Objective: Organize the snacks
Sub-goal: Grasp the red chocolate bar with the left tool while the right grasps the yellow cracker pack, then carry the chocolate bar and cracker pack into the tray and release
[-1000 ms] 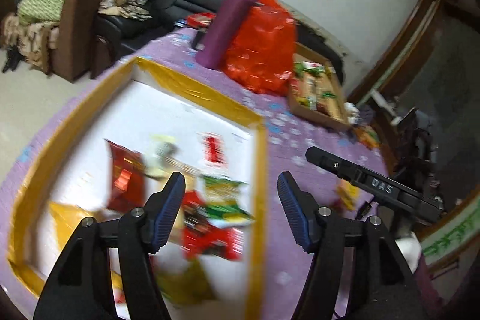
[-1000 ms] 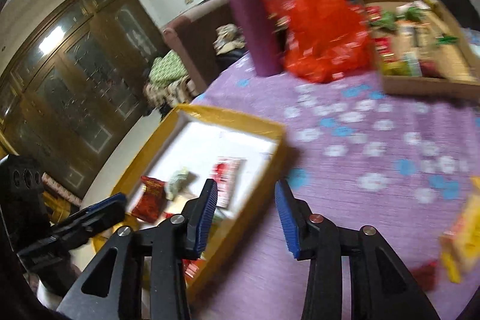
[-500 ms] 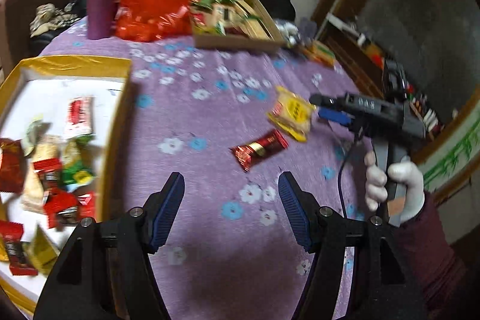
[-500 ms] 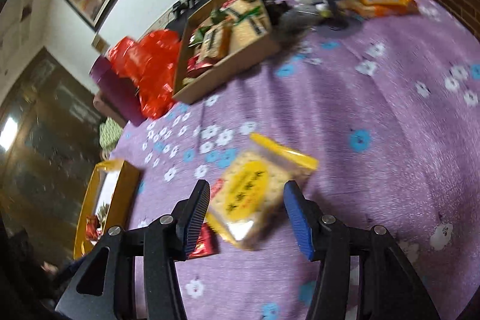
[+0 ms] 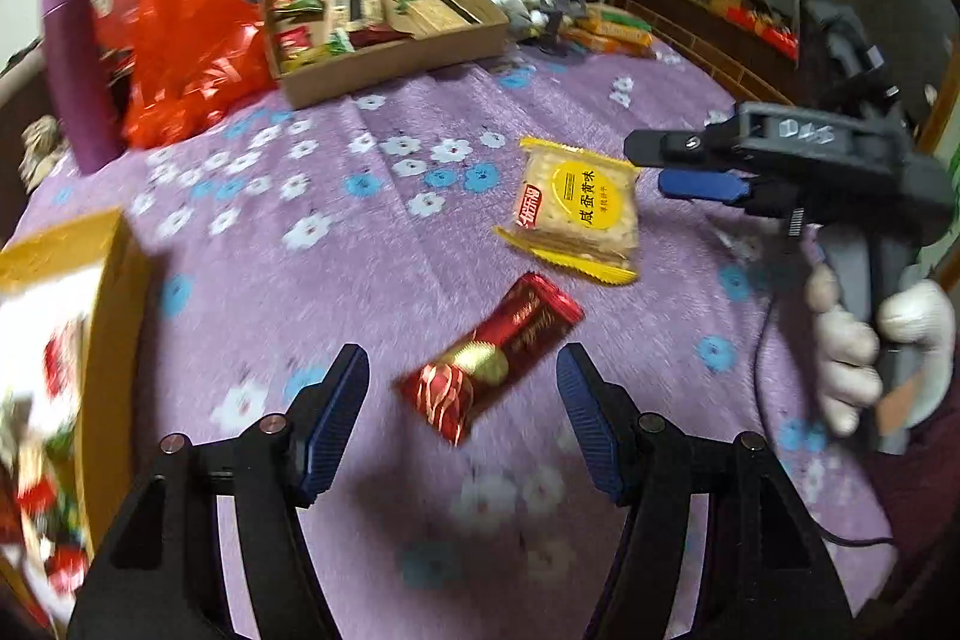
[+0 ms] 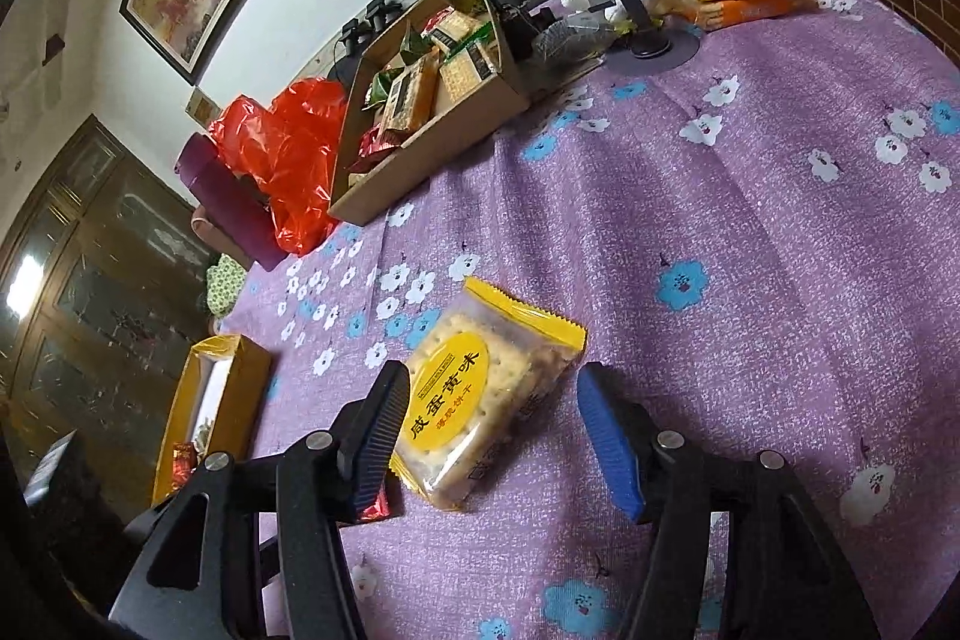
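Evidently set for pickups, the left gripper [image 5: 462, 409] held its jaws half-open, empty, astride the red wrapper [image 5: 489, 364]; beyond it, the right gripper's [image 6: 495, 430] opening jaws straddled the cracker packet [image 6: 480, 400], ungripped.

Dim indoor light, fisheye-bent edges with dark corners (left view motion-blurred, right view sharper).

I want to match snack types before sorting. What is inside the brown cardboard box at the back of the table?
The brown cardboard box holds mixed wrapped snacks: tan cracker packs plus green and red wrappers. Anything under that top layer is covered.
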A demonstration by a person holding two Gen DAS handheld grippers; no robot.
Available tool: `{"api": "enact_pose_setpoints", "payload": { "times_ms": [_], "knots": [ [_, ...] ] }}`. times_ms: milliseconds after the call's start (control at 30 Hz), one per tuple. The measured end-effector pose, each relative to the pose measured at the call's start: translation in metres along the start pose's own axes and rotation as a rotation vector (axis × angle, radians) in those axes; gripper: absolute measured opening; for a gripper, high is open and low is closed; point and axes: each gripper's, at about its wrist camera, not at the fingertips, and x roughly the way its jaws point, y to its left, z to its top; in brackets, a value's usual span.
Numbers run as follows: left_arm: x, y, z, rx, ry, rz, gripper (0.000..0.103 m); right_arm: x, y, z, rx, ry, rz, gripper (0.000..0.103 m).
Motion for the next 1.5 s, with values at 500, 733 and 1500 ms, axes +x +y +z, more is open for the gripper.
{"api": "enact_pose_setpoints", "payload": {
  "times_ms": [500,733,1500],
  "knots": [
    [0.019,-0.017,0.001,0.052,0.047,0.011,0.024,0.014,-0.001,-0.006,0.016,0.037,0.006,0.067],
    [-0.022,0.004,-0.008,-0.067,-0.044,-0.023,0.024,0.018,0.008,-0.005,0.024,0.031,-0.063,0.071],
    [-0.135,0.103,-0.09,-0.388,-0.248,0.06,0.024,0.064,0.098,-0.027,-0.24,0.093,-0.43,0.071]
  ]
}}
